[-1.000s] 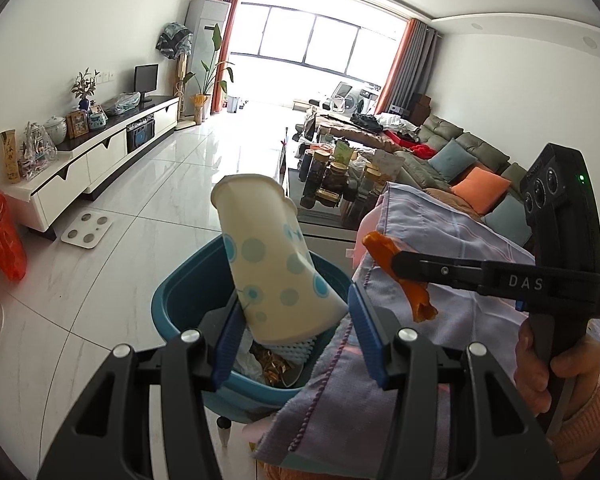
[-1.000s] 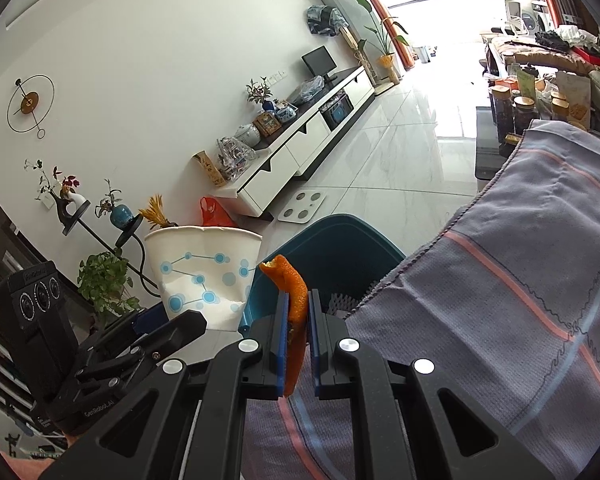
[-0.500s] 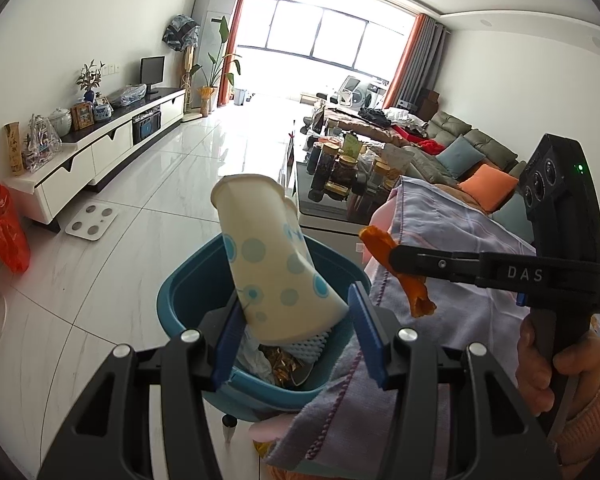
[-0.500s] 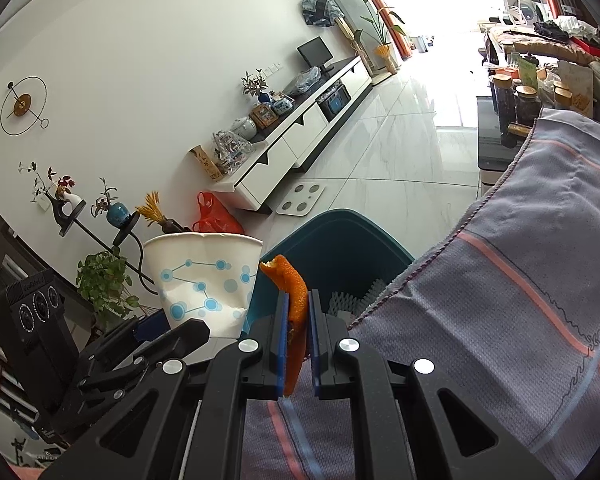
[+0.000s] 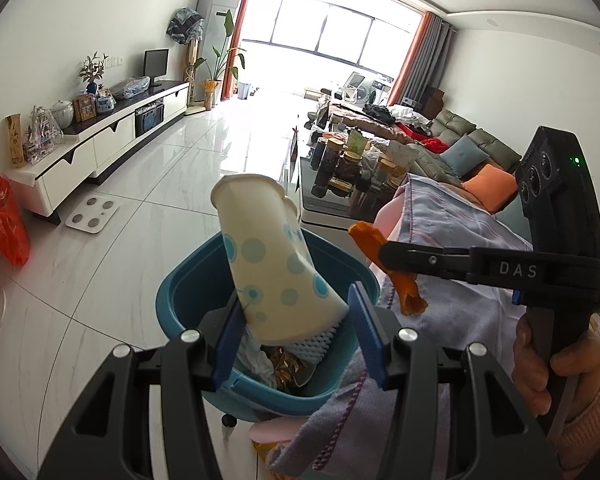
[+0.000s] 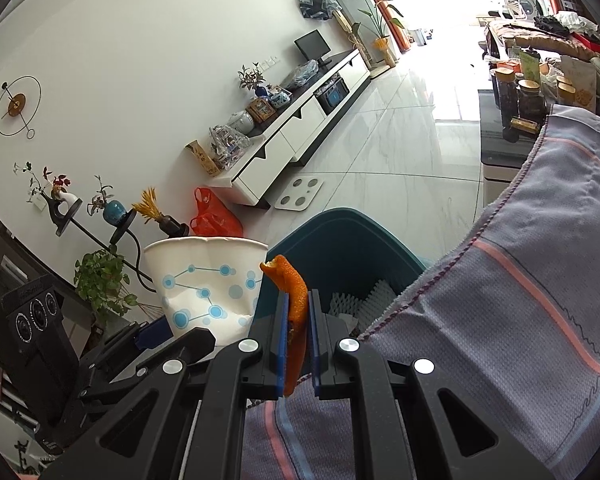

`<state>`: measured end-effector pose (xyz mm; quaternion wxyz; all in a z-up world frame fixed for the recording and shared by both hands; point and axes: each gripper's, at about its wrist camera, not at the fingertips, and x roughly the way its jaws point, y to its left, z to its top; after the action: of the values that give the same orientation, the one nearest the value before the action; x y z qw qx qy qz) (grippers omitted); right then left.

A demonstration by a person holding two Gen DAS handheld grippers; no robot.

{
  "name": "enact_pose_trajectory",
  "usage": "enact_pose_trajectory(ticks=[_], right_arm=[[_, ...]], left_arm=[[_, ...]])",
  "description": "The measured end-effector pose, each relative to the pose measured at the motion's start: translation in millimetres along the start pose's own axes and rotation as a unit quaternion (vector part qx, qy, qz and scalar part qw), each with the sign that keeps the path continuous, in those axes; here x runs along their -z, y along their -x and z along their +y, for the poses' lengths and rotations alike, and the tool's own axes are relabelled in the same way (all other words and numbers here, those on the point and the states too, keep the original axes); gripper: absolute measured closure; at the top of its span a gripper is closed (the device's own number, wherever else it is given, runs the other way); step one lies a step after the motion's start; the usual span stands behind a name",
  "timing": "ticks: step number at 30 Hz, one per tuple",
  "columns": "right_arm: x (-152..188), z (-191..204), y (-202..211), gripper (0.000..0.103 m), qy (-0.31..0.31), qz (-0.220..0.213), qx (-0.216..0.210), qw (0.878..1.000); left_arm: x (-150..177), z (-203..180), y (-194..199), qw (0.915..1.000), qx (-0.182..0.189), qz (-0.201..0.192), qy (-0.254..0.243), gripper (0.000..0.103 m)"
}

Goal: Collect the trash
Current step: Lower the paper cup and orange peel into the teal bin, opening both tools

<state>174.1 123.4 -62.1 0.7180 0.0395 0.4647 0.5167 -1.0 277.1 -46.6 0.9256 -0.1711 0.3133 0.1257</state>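
Left gripper (image 5: 296,320): we are gripping cup (image 5: 270,256) over bin (image 5: 188,280), jaws wide around it | right gripper (image 6: 298,332): we are pinching peel (image 6: 292,292) beside bin, for dropping.

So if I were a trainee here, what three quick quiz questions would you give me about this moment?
1. True or false: the left gripper holds a paper cup over the teal bin.
2. What is pinched in the right gripper? A) a spoon B) an orange peel C) a bottle cap
3. Fill in: the cloth draped beside the bin is grey-blue with ____ stripes.

Key
1. True. The dotted cup sits tilted between the blue pads, above trash already in the bin.
2. B. The orange peel stands between nearly closed jaws.
3. Pink.
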Motion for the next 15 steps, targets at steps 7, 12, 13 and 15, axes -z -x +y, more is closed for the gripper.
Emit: enact_pose_trajectory(ticks=[7,12,13,15], right_arm=[[-2,2,-8,0.093,0.004,0.008,0.005,1.000],[-4,4,-14,0.093,0.003,0.014,0.006,1.000],[-4,5,-16,0.093,0.004,0.015,0.008,1.000],[-7,5,-19,0.093,0.004,0.018,0.010,1.000]], left_arm=[[0,3,-5,1.0000,0.000,0.006,0.004,0.051],[1,5,-10,0.9999,-0.001,0.011,0.008,0.051],[1,6,-11,0.9999,-0.002,0.012,0.008,0.051],[1,6,-13,0.9999,-0.002,0.014,0.009,0.051]])
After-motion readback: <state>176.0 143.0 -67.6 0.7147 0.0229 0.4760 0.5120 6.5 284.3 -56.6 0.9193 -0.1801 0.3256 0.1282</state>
